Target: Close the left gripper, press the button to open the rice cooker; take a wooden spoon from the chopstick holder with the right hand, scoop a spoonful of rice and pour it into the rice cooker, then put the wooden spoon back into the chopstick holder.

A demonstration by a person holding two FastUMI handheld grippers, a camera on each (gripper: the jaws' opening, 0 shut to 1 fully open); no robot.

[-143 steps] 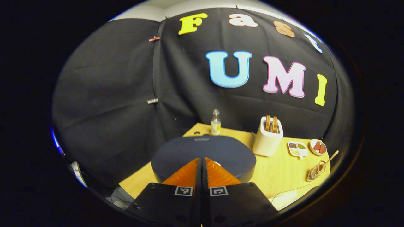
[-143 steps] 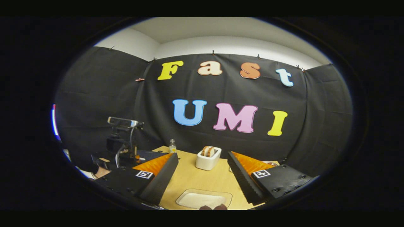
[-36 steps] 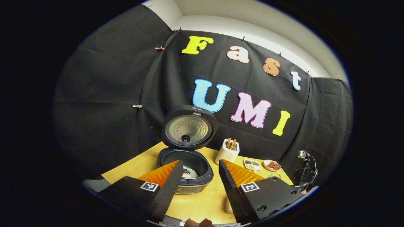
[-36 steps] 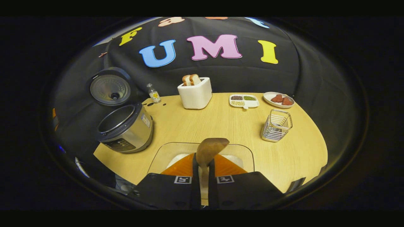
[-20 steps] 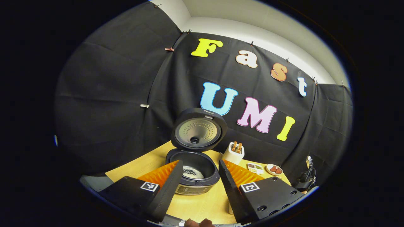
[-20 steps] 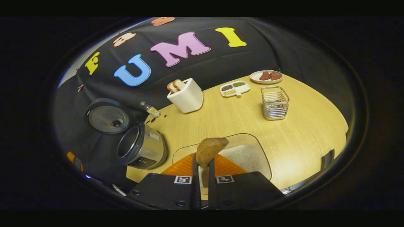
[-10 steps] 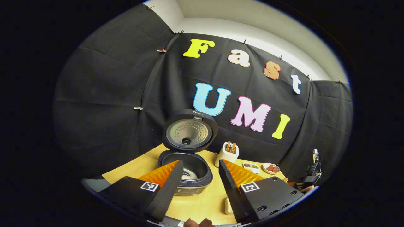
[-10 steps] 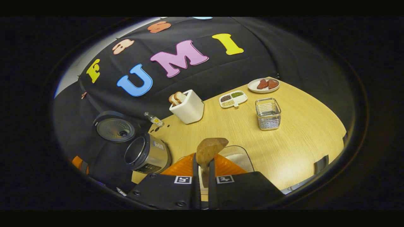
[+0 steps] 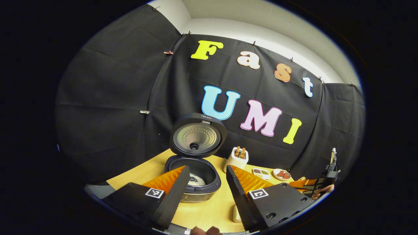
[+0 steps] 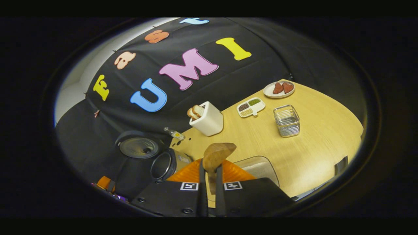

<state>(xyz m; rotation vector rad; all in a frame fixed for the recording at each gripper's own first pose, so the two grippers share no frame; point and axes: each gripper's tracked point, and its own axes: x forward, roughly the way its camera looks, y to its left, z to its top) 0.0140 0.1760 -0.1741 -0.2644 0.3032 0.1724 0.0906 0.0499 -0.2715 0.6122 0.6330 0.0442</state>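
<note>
1. Tilting and swinging toward the open dark-lidded steel rice cooker (image 10: 169, 168), the right gripper (image 10: 209, 176) is carrying the brown wooden spoon (image 10: 217, 153), pinched tight between both fingers.
2. Left gripper (image 9: 204, 192) is hovering near the cooker with fingers spread, holding nothing.
3. Clear rice tray (image 10: 261, 169) is sliding under the bowl, so scooping or pouring looks imminent; the wire chopstick holder (image 10: 287, 120) is waiting well apart.

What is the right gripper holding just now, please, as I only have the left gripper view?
Observer: The right gripper is shut on the wooden spoon.
Operator: Thank you. Where is the chopstick holder?
Observer: The wire chopstick holder stands upright on the table, well apart from the spoon.
Operator: And the rice supply?
Observer: The glass dish of rice lies just past the jaws, on their right side.
</note>
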